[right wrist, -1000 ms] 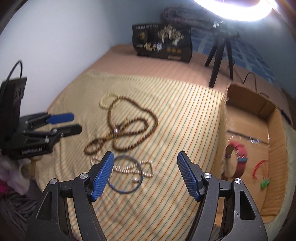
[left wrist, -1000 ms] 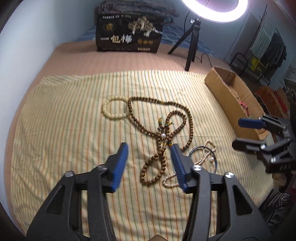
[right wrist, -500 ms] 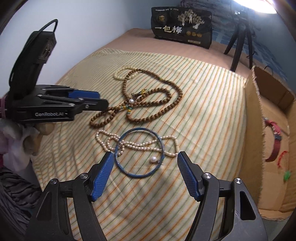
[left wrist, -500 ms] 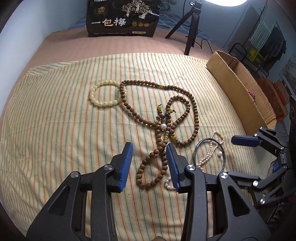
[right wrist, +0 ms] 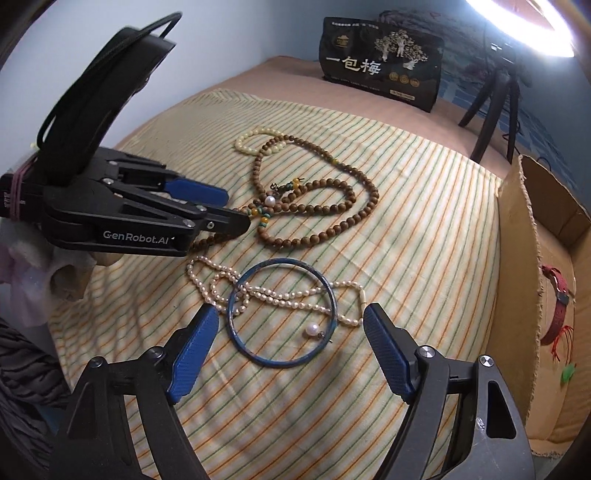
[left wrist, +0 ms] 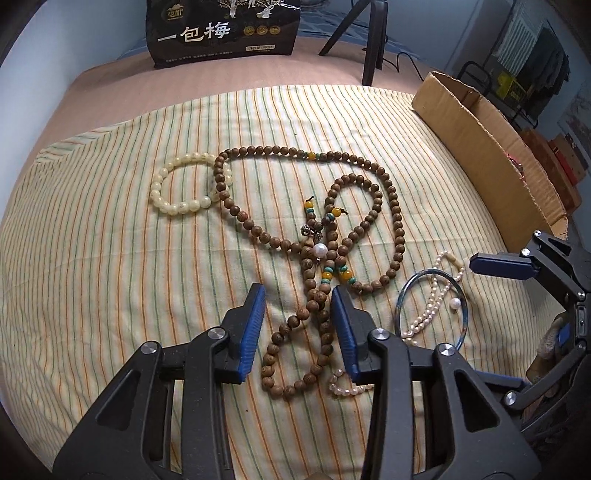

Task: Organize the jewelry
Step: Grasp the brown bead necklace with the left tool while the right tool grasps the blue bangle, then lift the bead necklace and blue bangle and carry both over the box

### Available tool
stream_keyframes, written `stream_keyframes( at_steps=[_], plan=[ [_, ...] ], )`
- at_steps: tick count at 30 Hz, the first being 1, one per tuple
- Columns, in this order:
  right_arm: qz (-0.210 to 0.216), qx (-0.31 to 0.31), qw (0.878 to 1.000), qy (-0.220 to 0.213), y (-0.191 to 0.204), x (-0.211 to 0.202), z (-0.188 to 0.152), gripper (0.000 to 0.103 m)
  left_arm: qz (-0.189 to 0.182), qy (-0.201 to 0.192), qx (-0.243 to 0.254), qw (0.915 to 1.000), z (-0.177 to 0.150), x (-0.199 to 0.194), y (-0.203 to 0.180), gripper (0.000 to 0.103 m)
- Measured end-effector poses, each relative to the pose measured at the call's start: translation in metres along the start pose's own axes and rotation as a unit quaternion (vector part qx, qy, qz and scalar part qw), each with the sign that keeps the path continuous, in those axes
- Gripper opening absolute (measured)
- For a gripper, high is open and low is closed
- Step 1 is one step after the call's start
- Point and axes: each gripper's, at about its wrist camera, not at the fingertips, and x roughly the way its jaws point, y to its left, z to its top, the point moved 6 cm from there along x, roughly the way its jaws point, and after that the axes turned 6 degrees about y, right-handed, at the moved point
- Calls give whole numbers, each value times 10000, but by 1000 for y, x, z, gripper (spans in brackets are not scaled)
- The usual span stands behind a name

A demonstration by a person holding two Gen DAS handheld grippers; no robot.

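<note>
I am bringing my left gripper lower than a second ago, its jaws narrowed but not closed, now straddling the tail loop of the wooden beads on the striped cloth; nothing is pinched yet. My right gripper is hanging wide over the blue bangle, which lies across the pearl strand. Both pieces look ready to lift toward the cardboard box on my right, which already holds a red band.

1. The black snack bag standing at the far edge shows big white characters "一包梅".
2. The left gripper carries "GenRobot.AI" in white along its side.
</note>
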Motion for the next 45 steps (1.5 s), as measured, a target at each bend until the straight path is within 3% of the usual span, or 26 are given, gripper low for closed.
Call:
stream_keyframes(
  at_steps=[4, 15, 26, 29, 35, 45],
  plan=[
    [-35, -63, 10000, 36, 2, 4, 1, 81, 22, 3, -47, 10000, 1, 1, 4, 22],
    [-227, -300, 9992, 164, 10, 15, 2, 81, 56, -17, -83, 9999, 4, 3, 7, 11],
    [-457, -557, 9970, 281, 12, 22, 0, 80, 42, -25, -108, 9999, 4, 3, 6, 7],
    [-375, -520, 9975, 303, 12, 21, 0, 71, 34, -29, -115, 9999, 4, 2, 6, 6],
    [-323, -485, 9979, 298, 11, 19, -1, 71, 4, -68, -142, 9999, 5, -2, 6, 5],
    [-288, -319, 9991, -35, 4, -11, 5, 71, -191, -544, -381, 9976, 17, -43, 9, 5]
  ],
)
